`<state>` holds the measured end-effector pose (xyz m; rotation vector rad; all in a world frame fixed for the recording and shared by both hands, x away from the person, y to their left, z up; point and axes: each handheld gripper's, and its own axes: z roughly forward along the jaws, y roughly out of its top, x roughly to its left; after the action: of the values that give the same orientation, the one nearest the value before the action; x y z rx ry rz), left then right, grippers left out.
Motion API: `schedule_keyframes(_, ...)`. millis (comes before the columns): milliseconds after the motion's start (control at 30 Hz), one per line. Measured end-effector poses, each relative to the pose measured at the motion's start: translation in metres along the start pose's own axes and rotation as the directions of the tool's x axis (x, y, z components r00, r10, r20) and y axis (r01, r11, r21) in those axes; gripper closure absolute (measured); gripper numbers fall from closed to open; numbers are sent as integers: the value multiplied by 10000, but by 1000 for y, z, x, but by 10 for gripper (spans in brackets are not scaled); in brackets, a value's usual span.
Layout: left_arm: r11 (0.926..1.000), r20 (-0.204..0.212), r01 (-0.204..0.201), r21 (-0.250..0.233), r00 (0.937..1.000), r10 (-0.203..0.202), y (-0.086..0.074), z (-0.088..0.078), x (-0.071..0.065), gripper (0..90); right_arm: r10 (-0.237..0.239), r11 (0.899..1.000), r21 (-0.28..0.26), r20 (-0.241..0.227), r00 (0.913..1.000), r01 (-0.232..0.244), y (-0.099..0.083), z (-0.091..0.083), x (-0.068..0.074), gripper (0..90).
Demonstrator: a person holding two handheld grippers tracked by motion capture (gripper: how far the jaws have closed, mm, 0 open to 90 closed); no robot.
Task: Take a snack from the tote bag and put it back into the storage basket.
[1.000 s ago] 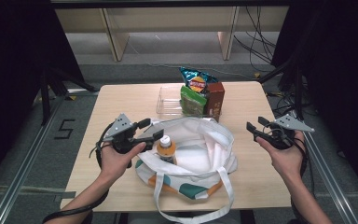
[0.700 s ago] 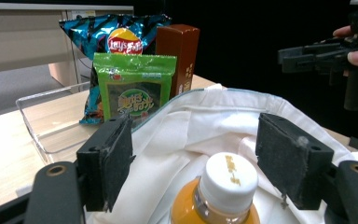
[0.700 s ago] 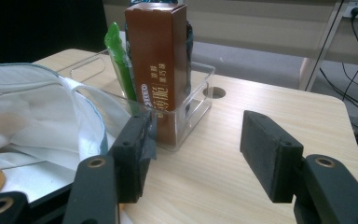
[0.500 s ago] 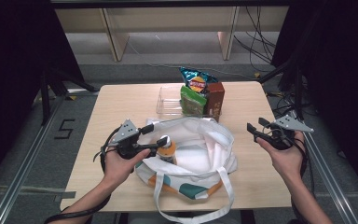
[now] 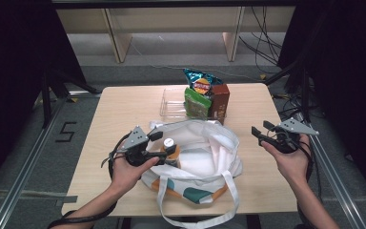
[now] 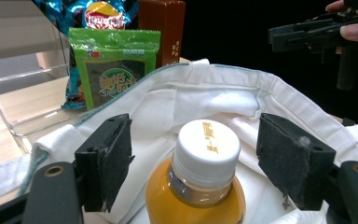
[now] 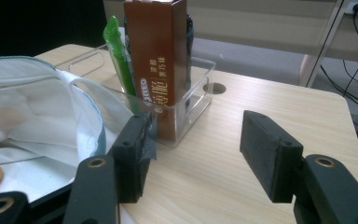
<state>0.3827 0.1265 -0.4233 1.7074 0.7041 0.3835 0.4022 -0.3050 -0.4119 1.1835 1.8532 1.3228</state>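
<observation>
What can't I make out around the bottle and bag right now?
- Bottle: lower body cut off by the bottom edge in the left gripper view; in the high view the left gripper and bag rim cover it.
- Bag's inside bottom: hidden by its own folds.
- Brown carton text: too small to read.

Toward my worktop's (image 5: 119, 114) far edge, a clear bin (image 5: 171, 102) holds a chip bag (image 5: 199, 82), green packet (image 5: 195, 101) and brown carton (image 5: 220, 100).
</observation>
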Motion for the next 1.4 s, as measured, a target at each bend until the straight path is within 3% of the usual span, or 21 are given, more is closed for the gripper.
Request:
schedule_keyframes(167, 9997, -17, -112, 233, 9999, 113, -5, 4, -2, 314, -14, 10000, -52, 46, 10000, 14, -1, 1, 0, 447)
schedule_keyframes(300, 9995, 33, -291, 88, 9996, 291, -7, 6, -2, 381, -98, 9999, 56, -91, 9999, 98, -3, 3, -2, 447)
schedule_keyframes(333, 9992, -17, -355, 174, 9994, 355, -7, 5, -2, 400, -299, 9996, 20, -60, 9995, 299, -3, 3, -4, 447)
schedule_keyframes(400, 9994, 10, -300, 142, 9995, 300, -8, 5, -2, 436, 105, 9996, 263, -100, 9999, -103, -3, 2, -1, 447)
schedule_keyframes(433, 9994, 22, -323, 135, 9995, 322, -8, 5, -2, 457, 44, 9997, 257, -94, 9999, -42, -3, 2, -2, 447)
schedule_keyframes(467, 9993, 35, -340, 126, 9994, 340, -9, 5, -2, 477, -318, 9993, 172, -68, 9995, 319, -3, 3, -4, 447)
schedule_keyframes(600, 9988, 43, -491, 87, 9988, 491, -9, 4, -1, 534, -313, 9993, 195, -72, 9995, 314, -3, 3, -4, 447)
schedule_keyframes(733, 9984, 67, -570, 38, 9984, 570, -8, 4, -1, 562, -301, 9993, 227, -67, 9995, 302, -4, 4, -4, 447)
schedule_keyframes(800, 9973, 59, -740, 39, 9972, 739, -7, 3, -1, 579, 33, 9995, 311, -114, 9999, -29, -4, 4, -2, 447)
schedule_keyframes(933, 9983, 130, -582, 71, 9982, 581, -6, 3, 0, 582, -144, 9997, 199, -84, 9999, 145, -5, 5, -4, 448)
schedule_keyframes(1033, 9995, 314, -301, -79, 9990, 303, -5, 2, 2, 582, -4, 9998, 177, -64, 10000, 5, -6, 5, -3, 448)
schedule_keyframes(1200, 9993, 292, -356, -122, 9989, 360, 2, -1, 2, 583, -149, 9998, 103, 34, 9999, 149, -4, 5, -4, 449)
schedule_keyframes(1267, 9993, 336, -333, -180, 9989, 338, 5, -2, 4, 583, 184, 9993, 339, -73, 9998, -182, -4, 3, -2, 449)
schedule_keyframes(1333, 9993, 362, -251, -285, 9990, 262, 9, -2, 5, 584, 12, 9998, 216, 37, 10000, -12, -5, 3, -4, 450)
schedule_keyframes(1400, 9992, 338, -188, -353, 9992, 200, 12, -3, 6, 583, 146, 9998, 115, 51, 9999, -147, -5, 3, -4, 451)
